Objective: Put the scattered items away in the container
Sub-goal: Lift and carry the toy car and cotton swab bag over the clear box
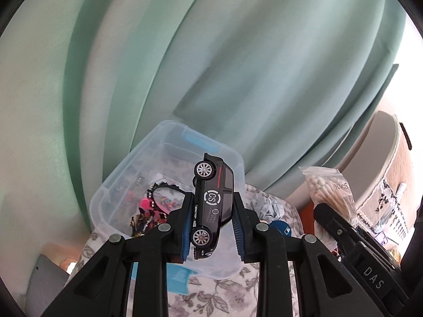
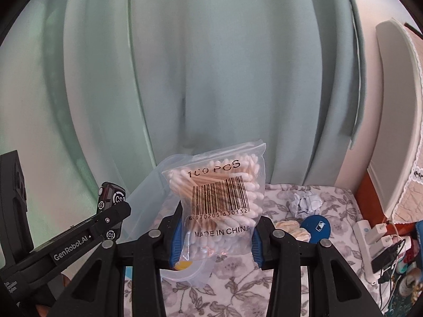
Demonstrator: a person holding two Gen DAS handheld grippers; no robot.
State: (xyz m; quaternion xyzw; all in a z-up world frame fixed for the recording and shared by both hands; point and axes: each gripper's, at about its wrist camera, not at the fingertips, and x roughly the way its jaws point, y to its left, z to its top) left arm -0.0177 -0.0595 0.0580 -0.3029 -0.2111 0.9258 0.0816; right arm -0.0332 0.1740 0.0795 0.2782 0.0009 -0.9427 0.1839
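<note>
With the left gripper [image 1: 212,219] clamped on the toy car [image 1: 212,206] and the right gripper [image 2: 215,233] pinching the cotton swab bag [image 2: 219,198], lower each well inside the clear container [image 1: 169,142] before letting go — not over its rim.

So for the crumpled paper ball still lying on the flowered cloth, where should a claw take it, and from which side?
Take the crumpled paper ball across its middle, coming down from above. It is roughly round, so no side is better, but the blue disc lies close in front of it, which crowds a low approach. Both claws are full now: left claw holds the toy car, right claw the cotton swab bag.
</note>
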